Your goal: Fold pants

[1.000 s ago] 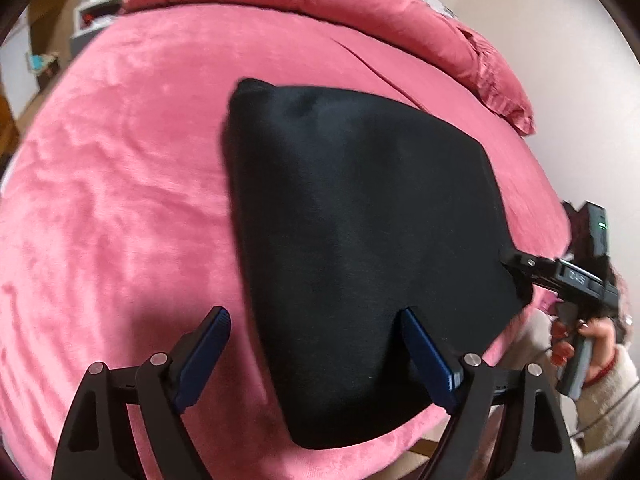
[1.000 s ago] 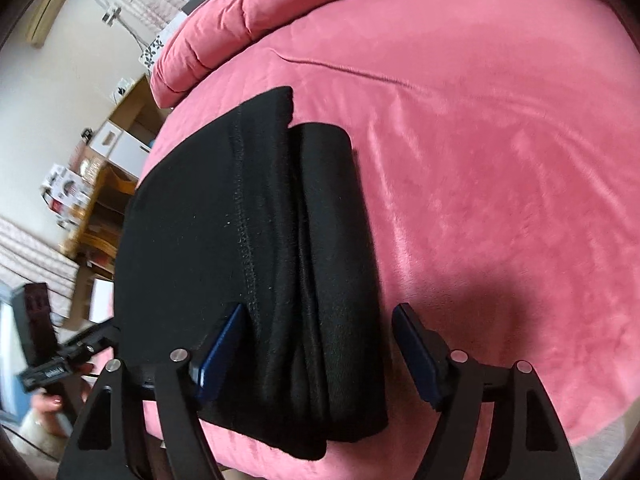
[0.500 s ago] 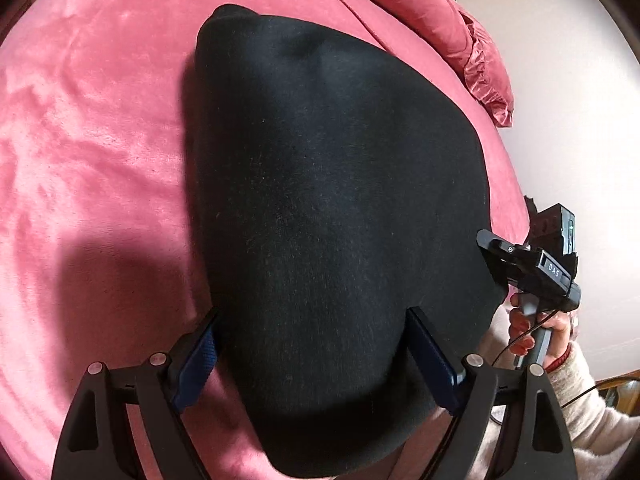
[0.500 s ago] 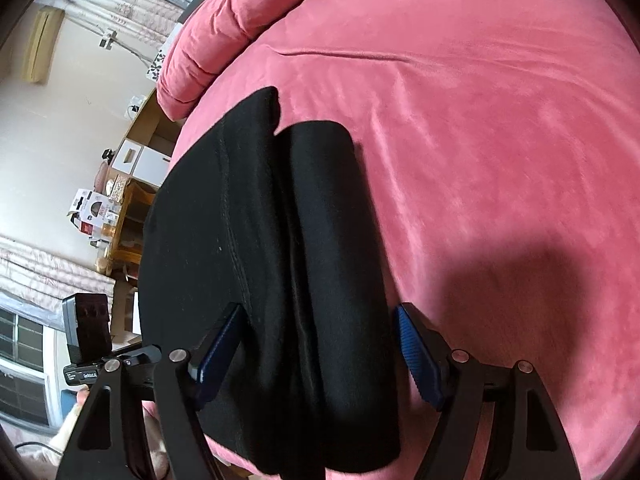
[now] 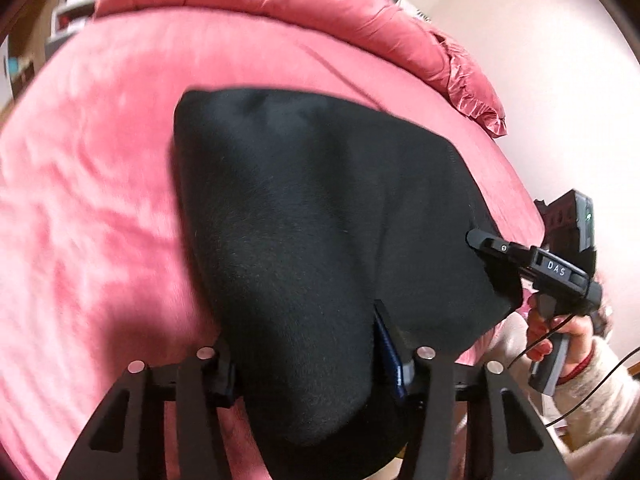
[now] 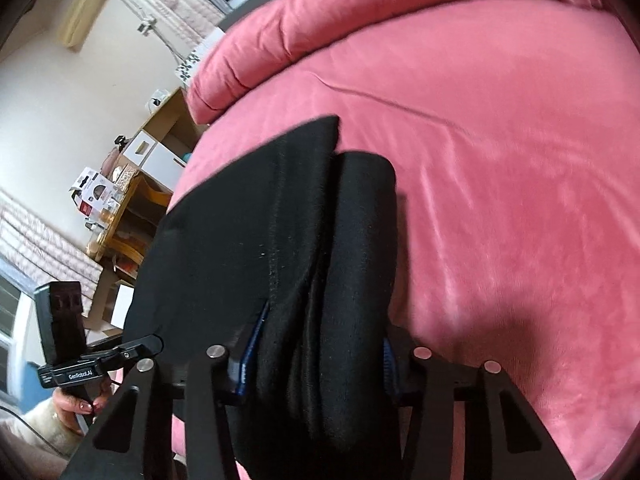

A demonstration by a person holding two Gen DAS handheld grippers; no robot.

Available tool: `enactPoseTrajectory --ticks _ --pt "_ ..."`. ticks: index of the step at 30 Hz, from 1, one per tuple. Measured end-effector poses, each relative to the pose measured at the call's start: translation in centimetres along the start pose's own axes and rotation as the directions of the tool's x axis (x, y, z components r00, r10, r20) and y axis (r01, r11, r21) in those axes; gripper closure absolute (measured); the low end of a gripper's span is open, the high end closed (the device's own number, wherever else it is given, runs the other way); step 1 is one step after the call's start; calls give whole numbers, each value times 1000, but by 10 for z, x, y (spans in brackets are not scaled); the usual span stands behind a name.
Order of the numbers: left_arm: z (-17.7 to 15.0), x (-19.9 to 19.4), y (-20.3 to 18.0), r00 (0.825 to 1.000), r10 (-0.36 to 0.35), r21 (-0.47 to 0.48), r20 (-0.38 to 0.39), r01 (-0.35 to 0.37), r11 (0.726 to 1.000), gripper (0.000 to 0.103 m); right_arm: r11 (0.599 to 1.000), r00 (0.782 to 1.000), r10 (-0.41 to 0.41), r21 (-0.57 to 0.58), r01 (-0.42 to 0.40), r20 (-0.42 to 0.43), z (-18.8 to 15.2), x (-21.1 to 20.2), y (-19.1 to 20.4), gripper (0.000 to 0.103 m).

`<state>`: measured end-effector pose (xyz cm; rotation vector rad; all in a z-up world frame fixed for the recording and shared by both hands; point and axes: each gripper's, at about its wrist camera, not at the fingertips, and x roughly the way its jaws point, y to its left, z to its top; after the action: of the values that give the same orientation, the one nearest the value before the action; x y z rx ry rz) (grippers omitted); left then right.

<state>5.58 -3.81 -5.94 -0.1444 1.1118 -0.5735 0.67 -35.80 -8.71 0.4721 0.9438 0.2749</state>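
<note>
The black pants [image 5: 320,208] lie folded into a thick pad on the pink bed [image 5: 88,184]. My left gripper [image 5: 308,364] is shut on the near left edge of the pad, which bulges between its jaws. My right gripper [image 6: 316,364] is shut on the near right edge, where the stacked folds [image 6: 360,240] show. Each gripper also shows from the other's view: the right one [image 5: 532,260] at the pad's right corner, the left one [image 6: 100,364] at its left corner.
A rolled pink duvet [image 5: 304,4] runs along the head of the bed. Wooden shelves with boxes [image 6: 116,216] stand beside the bed on the left. A pale wall [image 5: 540,60] is to the right.
Both grippers have closed from open onto the near edge of the folded pants. The pad's near end now bunches up between the jaws.
</note>
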Motion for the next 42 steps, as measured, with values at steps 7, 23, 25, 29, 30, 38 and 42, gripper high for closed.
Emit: enactPoseTrajectory --ticks 7,23,25,29,30,38,42 --pt "44 -25 12 988 93 78 121 -103 992 50 996 994 58 -70 -52 89 35 9 31 56" --pt "163 13 96 965 191 49 182 -203 978 50 991 988 63 -122 -46 138 148 114 67 56" --pt "169 23 106 966 187 53 176 -199 979 50 993 989 61 -112 -45 137 153 124 61 56" --pt "171 45 119 969 193 39 154 -201 979 45 997 993 35 -71 -28 112 149 141 40 53" --pt "169 47 120 968 189 41 167 -199 979 44 997 993 35 -67 -28 113 148 144 38 50" --pt "148 44 124 963 202 -37 179 -199 979 31 995 991 -35 -83 46 132 141 142 42 38" --pt "133 37 120 959 232 -98 164 -218 971 29 986 986 -104 -114 120 134 132 125 55 33"
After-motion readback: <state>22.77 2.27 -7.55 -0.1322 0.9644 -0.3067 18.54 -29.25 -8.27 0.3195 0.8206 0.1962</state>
